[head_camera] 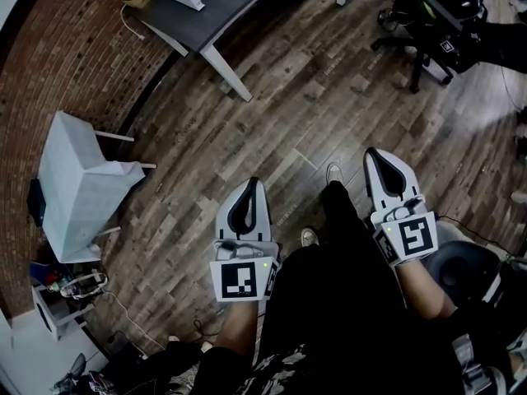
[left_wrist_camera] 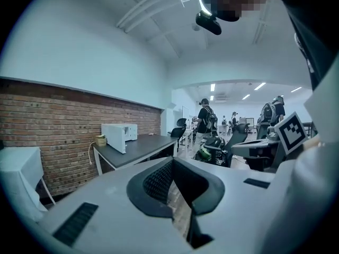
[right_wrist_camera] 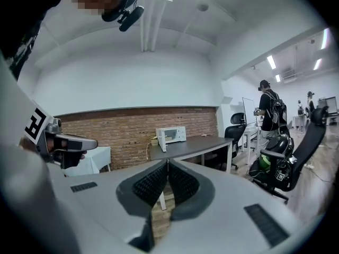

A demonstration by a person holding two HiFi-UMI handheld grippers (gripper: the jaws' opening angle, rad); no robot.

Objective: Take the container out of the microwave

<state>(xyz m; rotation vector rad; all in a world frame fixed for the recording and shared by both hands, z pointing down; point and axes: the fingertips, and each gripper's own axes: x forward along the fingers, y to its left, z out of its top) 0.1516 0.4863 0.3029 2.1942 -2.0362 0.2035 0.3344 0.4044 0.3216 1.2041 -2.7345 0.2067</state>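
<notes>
Container: there's none to be seen from anywhere. I take it to be inside the white microwave (right_wrist_camera: pixel 170 136), which sits at the brick-wall end of a dark table (right_wrist_camera: pixel 212 144), well apart from the person. The microwave's door looks swung open, though from here I wouldn't swear to it, and nothing inside can be made out.

The ribbed pads (right_wrist_camera: pixel 150 184) of the right gripper (right_wrist_camera: pixel 167 164) are pressed together at the tips with nothing between them. The left gripper (left_wrist_camera: pixel 170 163) is the same: its tips meet, and only floorboards show through the slit lower down. Both grippers are held out nearly level in front of the body, side by side. Each points toward the microwave, with a stretch of wooden floor (head_camera: pixel 313 97) lying between them and it. Left of the microwave along the wall stands a white chair (head_camera: pixel 78 188). To the microwave's right, farther off, are a black office chair (right_wrist_camera: pixel 288 163) and a standing person with a backpack (right_wrist_camera: pixel 270 110).

My guess is that the container will be light and fairly stiff, perhaps warm and a bit slick. It could tip or slide in a narrow pinch. I'd take it by the rim or a side wall with the jaws opened well first. If it proves wide, the other gripper could steady the far side.
</notes>
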